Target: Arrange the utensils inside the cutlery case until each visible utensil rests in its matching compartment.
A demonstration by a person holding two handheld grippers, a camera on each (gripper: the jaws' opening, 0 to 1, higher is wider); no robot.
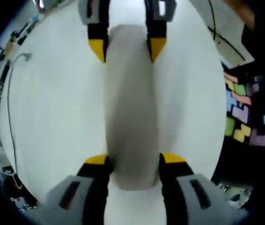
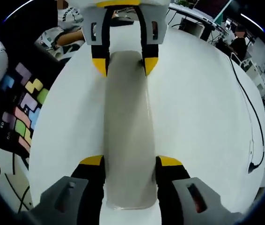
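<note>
Left claw (image 1: 133, 158) and right claw (image 2: 130, 161) each grip the closed cutlery case (image 1: 131, 108); contents hidden.

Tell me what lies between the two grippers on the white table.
A long, rounded, pale grey cutlery case spans the stretch between the left gripper and right gripper, each clamping one end, in the left gripper view.

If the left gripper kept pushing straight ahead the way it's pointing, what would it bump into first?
Probably the other gripper, facing it from the far end of the long pale case. The left gripper already straddles the case's near end, so the case would likely slide along between them. Depth is hard to judge.
</note>
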